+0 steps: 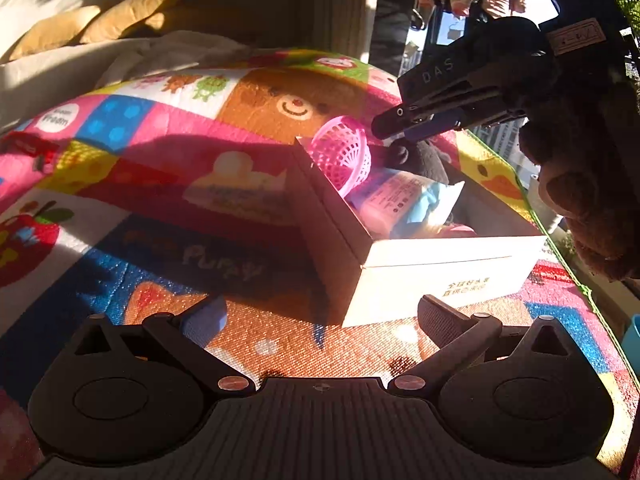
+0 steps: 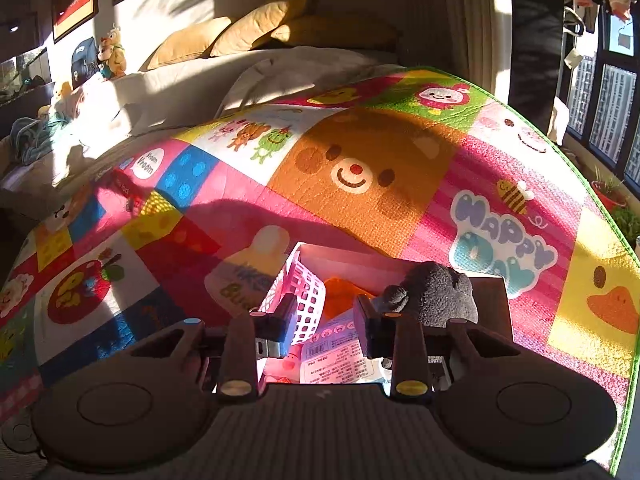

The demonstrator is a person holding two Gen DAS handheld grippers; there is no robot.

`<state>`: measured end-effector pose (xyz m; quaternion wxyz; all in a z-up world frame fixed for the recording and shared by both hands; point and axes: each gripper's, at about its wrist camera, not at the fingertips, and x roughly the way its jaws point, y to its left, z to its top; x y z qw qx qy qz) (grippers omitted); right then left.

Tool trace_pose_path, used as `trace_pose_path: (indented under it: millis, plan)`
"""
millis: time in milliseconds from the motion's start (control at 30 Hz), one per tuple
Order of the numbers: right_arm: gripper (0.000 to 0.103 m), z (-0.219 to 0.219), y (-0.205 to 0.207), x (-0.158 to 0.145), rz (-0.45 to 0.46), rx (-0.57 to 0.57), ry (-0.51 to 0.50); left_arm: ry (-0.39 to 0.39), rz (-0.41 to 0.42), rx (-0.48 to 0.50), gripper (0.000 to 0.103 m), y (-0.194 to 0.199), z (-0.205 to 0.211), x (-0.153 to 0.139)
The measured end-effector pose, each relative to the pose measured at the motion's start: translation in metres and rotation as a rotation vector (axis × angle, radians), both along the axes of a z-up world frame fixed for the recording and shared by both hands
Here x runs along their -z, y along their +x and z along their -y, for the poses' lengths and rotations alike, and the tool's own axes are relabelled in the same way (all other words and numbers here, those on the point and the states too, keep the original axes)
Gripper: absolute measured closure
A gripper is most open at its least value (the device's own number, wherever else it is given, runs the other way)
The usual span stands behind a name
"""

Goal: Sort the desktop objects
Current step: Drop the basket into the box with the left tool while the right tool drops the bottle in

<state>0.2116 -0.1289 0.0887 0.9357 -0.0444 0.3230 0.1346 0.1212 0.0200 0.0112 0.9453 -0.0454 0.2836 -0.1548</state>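
Note:
An open cardboard box [image 1: 432,268] sits on a colourful play mat [image 1: 248,112]. Inside it lie a pink mesh basket [image 1: 344,152], a dark grey plush toy [image 1: 424,158] and a pale packet [image 1: 396,200]. My left gripper [image 1: 320,316] is open and empty, low over the mat just in front of the box. My right gripper [image 1: 394,122] hovers over the box's far side; in the right wrist view [image 2: 326,320] its fingers stand apart above the basket [image 2: 304,296], the plush [image 2: 436,292] and the packet [image 2: 340,356], holding nothing.
A brown plush toy [image 1: 584,184] hangs at the right edge of the left wrist view. A bed with yellow pillows [image 2: 256,28] lies beyond the mat. Windows [image 2: 600,96] line the right side. The mat's green edge [image 2: 600,208] runs along the right.

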Motion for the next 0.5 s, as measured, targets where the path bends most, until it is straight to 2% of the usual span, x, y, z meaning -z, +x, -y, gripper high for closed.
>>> trace_pose_path:
  millis: [67,200,300,433,500]
  plan:
    - [0.072,-0.002,0.005,0.007,-0.009,0.030,-0.033,0.002,0.009,0.002,0.000,-0.001,0.001,0.000]
    - [0.072,0.007,0.010,0.034,-0.102,0.044,-0.076,-0.020,0.010,0.011,0.000,-0.001,0.000,0.001]
    - [0.072,0.015,0.000,0.044,-0.092,0.032,-0.140,-0.043,-0.006,-0.001,0.000,0.001,-0.004,0.002]
    - [0.072,0.029,-0.010,0.037,-0.060,0.083,-0.207,-0.046,-0.004,-0.003,0.000,0.000,-0.005,0.002]
    - [0.072,0.031,-0.016,0.033,-0.024,0.144,-0.285,-0.044,-0.003,-0.003,0.000,0.000,-0.005,0.001]
